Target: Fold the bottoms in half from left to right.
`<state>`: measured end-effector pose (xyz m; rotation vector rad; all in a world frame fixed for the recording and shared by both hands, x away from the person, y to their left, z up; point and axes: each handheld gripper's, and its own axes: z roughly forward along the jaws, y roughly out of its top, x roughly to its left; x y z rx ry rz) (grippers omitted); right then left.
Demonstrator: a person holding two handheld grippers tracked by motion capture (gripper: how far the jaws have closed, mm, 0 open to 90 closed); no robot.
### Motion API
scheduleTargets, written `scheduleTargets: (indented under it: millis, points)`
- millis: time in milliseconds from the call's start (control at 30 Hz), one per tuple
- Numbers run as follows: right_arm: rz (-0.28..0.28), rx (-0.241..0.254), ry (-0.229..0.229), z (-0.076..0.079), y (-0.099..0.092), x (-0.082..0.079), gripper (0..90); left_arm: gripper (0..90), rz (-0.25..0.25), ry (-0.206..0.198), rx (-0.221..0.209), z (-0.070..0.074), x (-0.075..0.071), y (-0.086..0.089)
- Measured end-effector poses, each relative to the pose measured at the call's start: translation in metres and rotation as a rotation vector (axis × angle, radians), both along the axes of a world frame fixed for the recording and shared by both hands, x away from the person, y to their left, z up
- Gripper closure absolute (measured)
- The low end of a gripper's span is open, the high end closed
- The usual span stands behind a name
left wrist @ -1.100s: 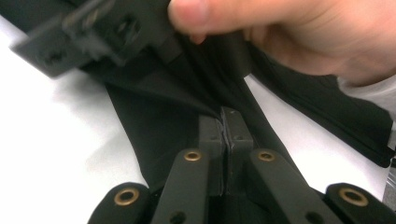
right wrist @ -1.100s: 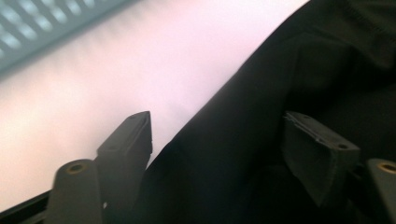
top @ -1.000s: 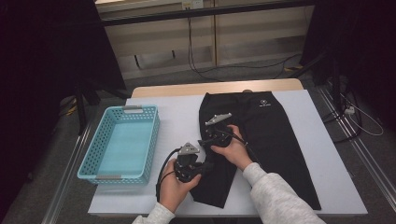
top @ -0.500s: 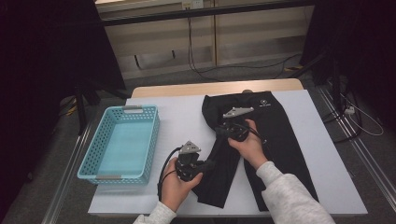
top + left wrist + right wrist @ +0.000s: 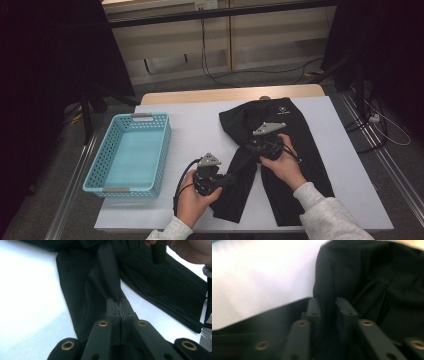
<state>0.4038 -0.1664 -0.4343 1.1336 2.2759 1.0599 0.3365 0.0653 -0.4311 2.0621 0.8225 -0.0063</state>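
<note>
So, near edge first: left gripper (image 5: 227, 181) sits by the front edge of the table (image 5: 200, 125), jaws pressed together on a ridge of the black pants (image 5: 300, 150). The left gripper view has the pads (image 5: 113, 308) meeting on a pinched-up strip of cloth that runs taut away from them. Keep that pinch firm and low; it looks like the anchor for the fold, so it shouldn't drift.

Mid-table: right gripper (image 5: 250, 147) is over the crotch area of the pants, w/ a fold of fabric standing between its jaws. Those jaws have just been opening a bit after closing, and the right gripper view shows cloth between the fingers (image 5: 313, 308), touching them. Whether they're truly biting I can't say for sure; it reads as a loose pinch. Probably the step is drawing one leg over the other lengthwise. To do it well: re-squeeze the right before lifting, grab both layers not just the top one, then carry both grips together so the edge stays straight, no twist.

Pants lie on the white sheet, waist toward the far edge, legs toward the near right corner. Blue basket (image 5: 130, 150) is at the left edge, well apart. Likely where the folded piece goes.
</note>
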Motion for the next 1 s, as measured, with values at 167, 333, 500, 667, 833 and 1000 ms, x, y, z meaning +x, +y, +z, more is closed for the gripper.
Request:
scheduleTargets:
  millis: [167, 333, 500, 667, 833, 1000]
  points:
    - [0.016, 0.021, -0.044, 0.002, 0.016, 0.013, 55.1, 88.6, -0.008, 0.005, 0.007, -0.001, 0.000, 0.000]
    - [0.037, 0.011, -0.063, 0.001, 0.037, 0.031, 50.6, 88.5, -0.006, 0.009, 0.001, -0.001, 0.000, 0.002]
    - [0.031, -0.014, -0.026, -0.015, 0.053, 0.047, 47.1, 88.5, -0.005, 0.012, -0.001, -0.001, -0.001, 0.002]
    - [0.027, -0.038, -0.030, -0.030, 0.061, 0.058, 48.0, 88.5, 0.000, 0.023, 0.006, -0.004, 0.001, 0.004]
    - [0.025, -0.037, -0.014, -0.031, 0.062, 0.060, 75.2, 88.5, 0.002, 0.028, -0.001, -0.004, 0.002, 0.003]
    - [-0.014, 0.043, 0.013, -0.022, 0.044, 0.067, 89.9, 88.5, -0.006, 0.015, -0.034, 0.005, 0.003, 0.000]
